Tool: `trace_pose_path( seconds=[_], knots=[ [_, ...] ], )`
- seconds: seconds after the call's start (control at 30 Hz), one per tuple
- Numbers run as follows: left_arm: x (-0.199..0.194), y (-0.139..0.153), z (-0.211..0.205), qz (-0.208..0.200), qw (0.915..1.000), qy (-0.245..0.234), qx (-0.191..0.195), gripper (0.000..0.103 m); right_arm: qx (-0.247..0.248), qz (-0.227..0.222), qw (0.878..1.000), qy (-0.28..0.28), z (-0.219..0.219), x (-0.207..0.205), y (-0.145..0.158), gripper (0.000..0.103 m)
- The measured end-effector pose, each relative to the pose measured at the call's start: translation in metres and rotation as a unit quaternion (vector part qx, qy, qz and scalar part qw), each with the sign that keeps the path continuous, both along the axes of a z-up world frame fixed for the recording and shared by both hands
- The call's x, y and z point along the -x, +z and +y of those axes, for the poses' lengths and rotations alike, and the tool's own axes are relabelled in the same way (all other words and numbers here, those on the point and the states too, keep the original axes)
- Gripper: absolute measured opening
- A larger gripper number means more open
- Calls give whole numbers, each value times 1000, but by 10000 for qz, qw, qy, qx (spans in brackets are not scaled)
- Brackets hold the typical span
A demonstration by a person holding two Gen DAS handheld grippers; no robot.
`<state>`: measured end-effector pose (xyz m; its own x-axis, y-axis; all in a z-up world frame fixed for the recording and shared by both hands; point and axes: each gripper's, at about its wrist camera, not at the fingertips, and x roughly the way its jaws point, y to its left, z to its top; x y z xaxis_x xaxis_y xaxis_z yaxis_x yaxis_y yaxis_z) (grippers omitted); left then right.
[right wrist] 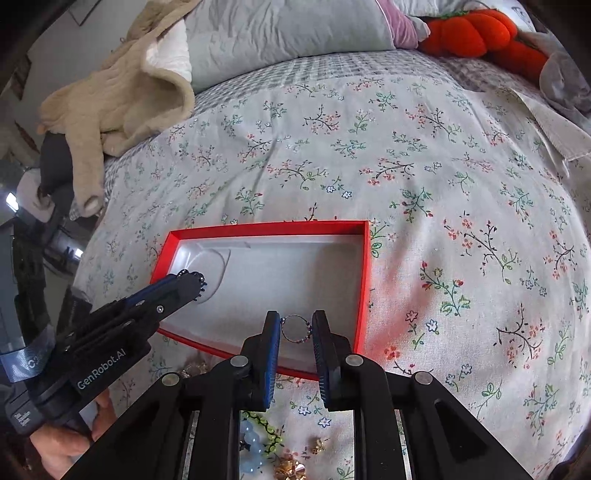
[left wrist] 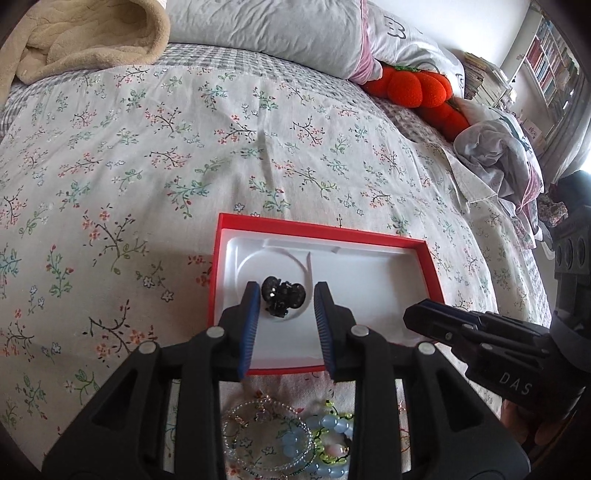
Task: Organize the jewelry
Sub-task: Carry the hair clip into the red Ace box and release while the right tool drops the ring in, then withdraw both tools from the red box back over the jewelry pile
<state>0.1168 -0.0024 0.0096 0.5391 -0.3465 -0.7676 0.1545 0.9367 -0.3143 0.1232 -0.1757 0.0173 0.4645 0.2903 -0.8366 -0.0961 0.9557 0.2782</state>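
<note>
Here, small beaded ring (right wrist: 294, 328) upright, face-on, clenched across its width in right gripper (right wrist: 295, 334).

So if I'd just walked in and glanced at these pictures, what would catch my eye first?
Probably the red box with its white lining, lying open on the flowered bedspread, with both hand-held grippers over it. The left gripper has a black beaded piece between its fingers, and the right gripper pinches a thin beaded ring. After that, the orange pumpkin plush by the pillows, and the loose bracelets in front of the box.
</note>
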Motion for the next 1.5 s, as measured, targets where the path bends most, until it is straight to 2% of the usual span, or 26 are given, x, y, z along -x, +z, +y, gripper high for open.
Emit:
trace_pose_path(
  seconds=[0.07, 0.2, 0.37, 0.43, 0.5, 0.53, 0.57, 0.63, 0.87, 1.03, 1.27, 1.4, 1.5],
  knots=[
    [3, 6, 1, -47, 10000, 8, -17, 36, -48, -60, 10000, -1, -3, 5, 6, 19],
    [12, 18, 2, -166, 9998, 24, -90, 56, -70, -196, 9998, 4, -8, 11, 16, 20],
    [24, 24, 9, -122, 9997, 132, -168, 61, -62, -136, 9999, -19, -13, 21, 16, 20],
    [30, 23, 13, -23, 9995, 206, -229, 69, -30, -132, 9999, 10, -14, 28, 18, 20],
    [36, 20, 18, 96, 9991, 251, -322, 73, 27, -125, 9999, 28, -16, 37, 18, 23],
    [39, 18, 20, 185, 9987, 266, -393, 76, 51, -102, 9999, 19, -18, 40, 17, 30],
    [42, 15, 22, 276, 9982, 286, -457, 76, 70, -80, 9999, -10, -21, 44, 16, 47],
    [47, 8, 26, 442, 9972, 304, -521, 76, 114, -111, 9998, -87, -25, 53, 14, 71],
    [63, -14, 38, 999, 9930, 312, -540, 77, 289, 519, 9978, -293, -39, 72, -10, 71],
    [72, -20, 43, 1291, 9904, 378, -326, 77, 368, 961, 9937, -439, -43, 83, -27, 71],
    [78, -22, 26, 1340, 9909, 65, -125, 75, 224, 910, 9948, -401, -37, 91, -24, 71],
    [78, -21, 14, 1216, 9925, -126, -84, 68, 224, 857, 9953, -391, -42, 92, -24, 71],
    [79, -23, 8, 1114, 9930, -379, -44, 52, 356, 858, 9950, -356, -48, 89, -28, 71]
  ],
)
